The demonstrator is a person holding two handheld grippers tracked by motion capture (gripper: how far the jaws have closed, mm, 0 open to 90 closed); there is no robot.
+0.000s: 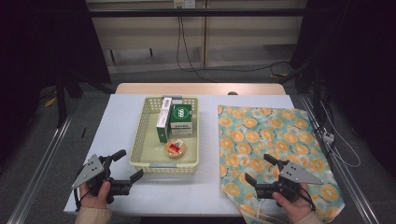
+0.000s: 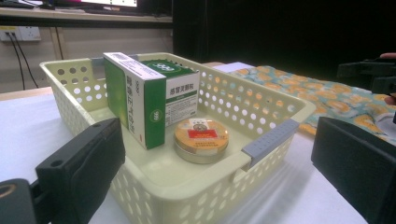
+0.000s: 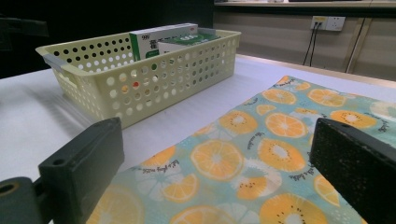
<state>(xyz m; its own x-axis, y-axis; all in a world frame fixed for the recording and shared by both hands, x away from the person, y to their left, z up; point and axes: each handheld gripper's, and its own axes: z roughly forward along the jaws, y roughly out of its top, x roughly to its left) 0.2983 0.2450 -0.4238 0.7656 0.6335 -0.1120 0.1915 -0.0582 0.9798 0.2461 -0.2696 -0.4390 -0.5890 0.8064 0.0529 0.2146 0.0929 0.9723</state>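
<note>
White tabletop (image 1: pixel 121 126) seen from the high view: a basket (image 1: pixel 140 140) with two boxes and a round tin (image 1: pixel 176 148) is set mid-table, a fruit-print cloth (image 1: pixel 275 135) is spread flat to its right, likely as a wrapping base; left gripper (image 1: pixel 125 169) and right gripper (image 1: pixel 261 170) are both held wide open and empty. Left gripper view: the tin (image 2: pixel 201 138) is framed between the jaws but well apart from them. Right gripper view: the cloth (image 3: pixel 252 154) lies just under the open jaws, untouched as far as can be judged.

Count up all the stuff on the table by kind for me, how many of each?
Basket: 1
Medicine boxes in the basket, narrow box and square green box: 2
Round tin: 1
Orange-print cloth: 1
Grippers, left gripper and right gripper: 2
Total: 7
</note>
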